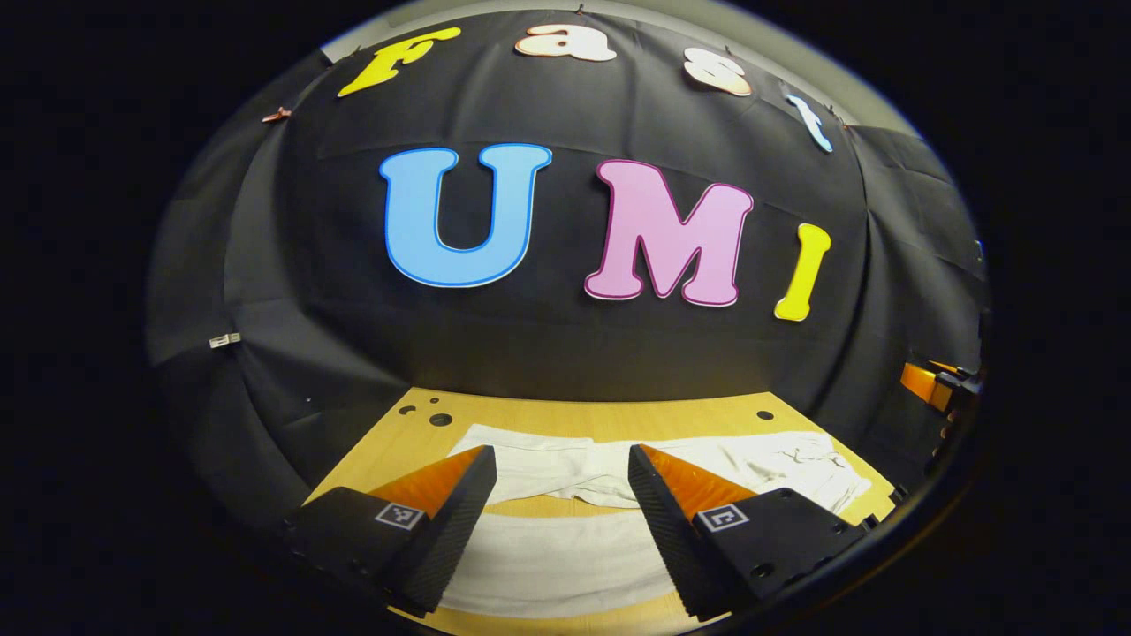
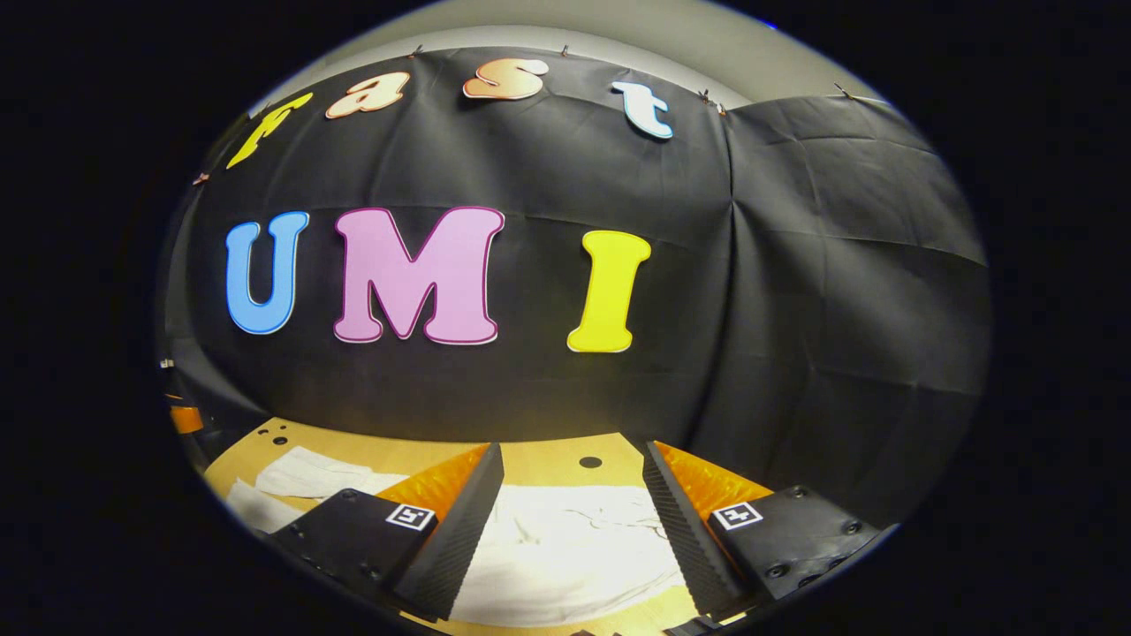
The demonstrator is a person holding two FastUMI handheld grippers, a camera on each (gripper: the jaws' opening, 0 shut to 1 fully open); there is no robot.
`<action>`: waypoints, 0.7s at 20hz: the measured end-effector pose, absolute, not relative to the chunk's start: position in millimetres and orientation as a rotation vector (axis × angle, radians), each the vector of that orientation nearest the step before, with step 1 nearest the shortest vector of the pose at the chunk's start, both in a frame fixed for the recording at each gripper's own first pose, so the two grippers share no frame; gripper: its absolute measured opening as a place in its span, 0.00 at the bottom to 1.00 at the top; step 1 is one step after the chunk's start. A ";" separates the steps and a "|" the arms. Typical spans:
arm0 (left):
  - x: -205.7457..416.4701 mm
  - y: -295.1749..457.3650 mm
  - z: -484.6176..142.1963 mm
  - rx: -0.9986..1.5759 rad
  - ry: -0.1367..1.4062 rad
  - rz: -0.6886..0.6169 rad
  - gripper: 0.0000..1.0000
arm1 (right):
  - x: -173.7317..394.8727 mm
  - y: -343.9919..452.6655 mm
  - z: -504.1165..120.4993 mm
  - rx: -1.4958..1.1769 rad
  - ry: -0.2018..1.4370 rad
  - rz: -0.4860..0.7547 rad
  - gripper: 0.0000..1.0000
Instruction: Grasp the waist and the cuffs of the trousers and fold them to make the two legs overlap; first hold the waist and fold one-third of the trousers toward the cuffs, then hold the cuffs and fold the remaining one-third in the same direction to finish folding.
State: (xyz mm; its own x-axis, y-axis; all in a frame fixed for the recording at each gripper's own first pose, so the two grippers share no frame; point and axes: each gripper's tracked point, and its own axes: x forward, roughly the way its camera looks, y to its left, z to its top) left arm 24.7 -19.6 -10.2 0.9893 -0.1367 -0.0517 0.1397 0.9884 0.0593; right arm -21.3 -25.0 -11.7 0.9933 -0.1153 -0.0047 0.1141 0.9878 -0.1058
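Observation:
White trousers (image 1: 565,552) lie flat on the wooden table (image 1: 548,420), legs spread apart in a V. In the left gripper view, the near leg runs under my left gripper (image 1: 562,459), the far leg (image 1: 530,464) lies behind, and the crumpled waist (image 1: 795,468) sits at the right. My left gripper hovers open above the legs, nothing between its fingers. In the right gripper view, the waist part of the trousers (image 2: 565,548) lies below my right gripper (image 2: 573,455), which is open and empty. The leg ends (image 2: 309,473) show at the left there.
Small round holes dot the table near its back edge (image 1: 440,420), (image 2: 590,462). The black cloth wall rises right behind the table. The other gripper (image 1: 937,384) shows at the right edge of the left gripper view.

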 end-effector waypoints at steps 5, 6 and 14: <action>20.7 -31.4 -13.3 0.096 0.042 -0.145 0.96 | -34.3 -48.9 -24.3 -0.145 0.029 -0.147 0.98; 19.0 -34.1 -15.6 0.094 0.047 -0.152 0.96 | -37.2 -54.2 -28.4 -0.151 0.037 -0.153 0.98; 12.7 -38.5 -35.2 0.096 0.077 -0.133 0.96 | -37.5 -95.6 -56.5 -0.147 0.105 -0.187 0.98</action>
State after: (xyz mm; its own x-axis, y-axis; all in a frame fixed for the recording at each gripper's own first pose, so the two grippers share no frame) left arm 12.7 -38.5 -35.2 0.9882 -0.1288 -0.0834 0.1363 0.9865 0.0907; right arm -37.5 -95.6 -56.5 0.9772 -0.1922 -0.0905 0.1769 0.9720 -0.1548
